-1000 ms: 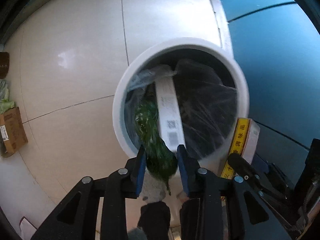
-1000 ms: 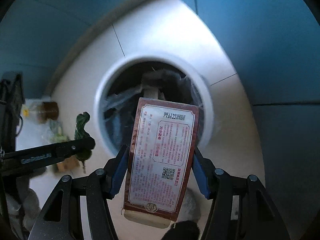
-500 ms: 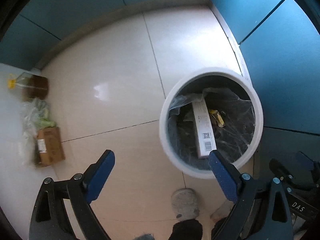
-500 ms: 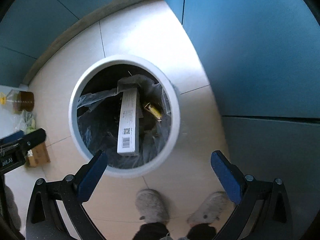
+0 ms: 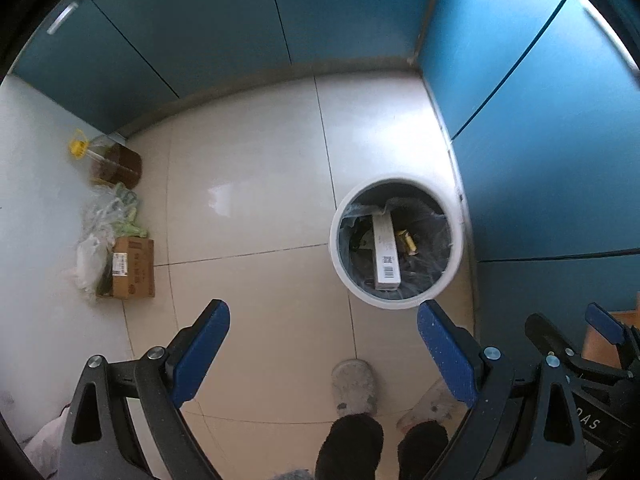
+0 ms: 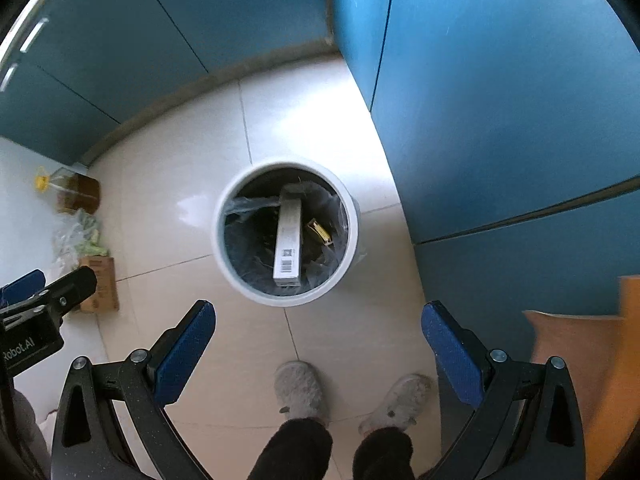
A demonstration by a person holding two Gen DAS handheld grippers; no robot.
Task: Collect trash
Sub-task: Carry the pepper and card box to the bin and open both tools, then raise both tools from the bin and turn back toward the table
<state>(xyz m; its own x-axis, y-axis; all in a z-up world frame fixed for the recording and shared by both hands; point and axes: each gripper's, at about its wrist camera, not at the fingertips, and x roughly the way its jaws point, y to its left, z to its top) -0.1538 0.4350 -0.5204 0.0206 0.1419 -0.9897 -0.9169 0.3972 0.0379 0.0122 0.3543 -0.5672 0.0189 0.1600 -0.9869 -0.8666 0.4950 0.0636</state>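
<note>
A white round trash bin (image 5: pixel 340 264) (image 6: pixel 219 256) with a dark plastic liner stands on the tiled floor by the blue cabinets. Inside lie a long white box (image 5: pixel 386 252) (image 6: pixel 289 240) with a barcode and a small yellow item (image 5: pixel 407 240) (image 6: pixel 320 233). My left gripper (image 5: pixel 322 340) is open and empty, high above the floor, left of and nearer than the bin. My right gripper (image 6: pixel 318 336) is open and empty, high above the bin's near side. The right gripper shows at the lower right of the left wrist view (image 5: pixel 568 340).
A cardboard box (image 5: pixel 134 268) (image 6: pixel 102 286), a plastic bag of greens (image 5: pixel 108 216) and an oil bottle (image 5: pixel 112 162) (image 6: pixel 72 192) sit by the left wall. The person's slippers (image 6: pixel 300 390) stand below the grippers. An orange-brown surface (image 6: pixel 580 360) is at the right.
Both grippers opened and rose well above the bin. The green bundle left my left gripper and the red-and-white box left my right gripper. The view widened to show the whole floor corner.
</note>
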